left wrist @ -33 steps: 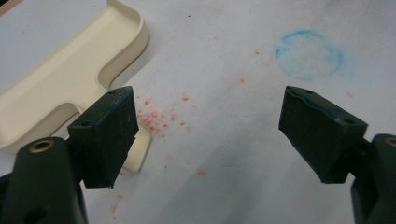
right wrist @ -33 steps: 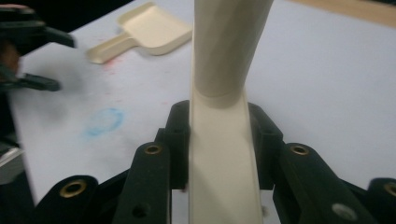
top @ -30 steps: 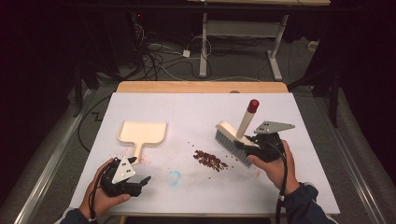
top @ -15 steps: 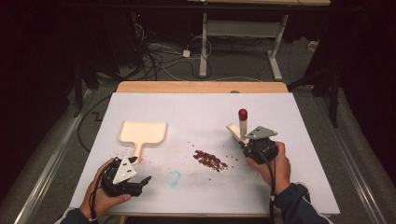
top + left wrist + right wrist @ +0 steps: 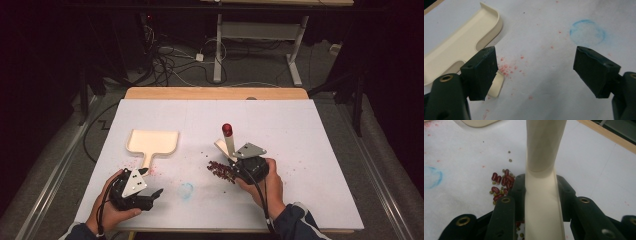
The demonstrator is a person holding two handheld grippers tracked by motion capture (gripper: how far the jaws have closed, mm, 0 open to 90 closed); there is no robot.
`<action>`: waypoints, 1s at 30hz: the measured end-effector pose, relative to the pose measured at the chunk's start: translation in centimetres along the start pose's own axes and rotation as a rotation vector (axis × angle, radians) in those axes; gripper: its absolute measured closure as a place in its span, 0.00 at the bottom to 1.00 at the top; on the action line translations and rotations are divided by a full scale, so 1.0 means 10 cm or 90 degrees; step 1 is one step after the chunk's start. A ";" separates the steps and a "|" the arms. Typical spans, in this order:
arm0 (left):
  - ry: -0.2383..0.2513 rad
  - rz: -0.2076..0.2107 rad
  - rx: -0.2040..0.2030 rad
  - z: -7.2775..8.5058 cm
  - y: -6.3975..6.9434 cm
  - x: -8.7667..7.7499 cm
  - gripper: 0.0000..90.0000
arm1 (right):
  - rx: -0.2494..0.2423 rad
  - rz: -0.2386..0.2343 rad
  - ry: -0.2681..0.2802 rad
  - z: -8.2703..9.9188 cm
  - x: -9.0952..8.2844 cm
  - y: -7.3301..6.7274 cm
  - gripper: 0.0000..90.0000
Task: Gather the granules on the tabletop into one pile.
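Your left gripper (image 5: 150, 187) rests on the counter (image 5: 320, 150) with its fingers (image 5: 480, 72) spread wide and empty; the one cream dustpan (image 5: 152, 142) lies just ahead of them, its handle end beside the left finger. To the right, your right gripper (image 5: 239, 167) has its fingers clamped on the one brush (image 5: 227, 142), the handle rising between them. The single pile of red beans (image 5: 221, 170) sits just left of those fingers, unswept. Judging from this, sweeping has barely begun: the beans must be pushed into the pan.
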State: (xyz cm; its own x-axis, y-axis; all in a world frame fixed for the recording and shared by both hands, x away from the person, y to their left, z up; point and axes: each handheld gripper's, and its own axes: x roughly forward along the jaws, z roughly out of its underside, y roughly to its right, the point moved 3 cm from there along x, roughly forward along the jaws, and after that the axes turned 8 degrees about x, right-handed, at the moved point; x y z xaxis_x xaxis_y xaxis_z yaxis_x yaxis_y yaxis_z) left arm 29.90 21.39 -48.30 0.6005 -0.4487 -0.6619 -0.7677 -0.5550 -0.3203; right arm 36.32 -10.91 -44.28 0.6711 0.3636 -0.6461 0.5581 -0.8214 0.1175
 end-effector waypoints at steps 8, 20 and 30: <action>-0.001 -0.003 -0.008 0.01 -0.01 0.00 0.21 | -0.002 -0.005 0.021 -0.13 0.02 0.06 0.75; -0.012 -0.001 -0.008 0.03 -0.02 0.02 0.21 | -0.071 -0.129 0.050 -0.65 0.27 -0.01 0.75; -0.019 -0.001 -0.018 0.08 -0.03 0.03 0.22 | -0.135 -0.207 -0.011 -0.61 0.65 0.00 0.75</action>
State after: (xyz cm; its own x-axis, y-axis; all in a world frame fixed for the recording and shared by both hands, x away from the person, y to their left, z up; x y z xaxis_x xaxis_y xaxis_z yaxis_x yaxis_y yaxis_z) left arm 30.13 22.04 -48.92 0.5946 -0.4266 -0.6815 -0.7599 -0.5752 -0.3030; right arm 43.68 -5.91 -43.92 0.4343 0.5811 -0.6882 0.8307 -0.5539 0.0565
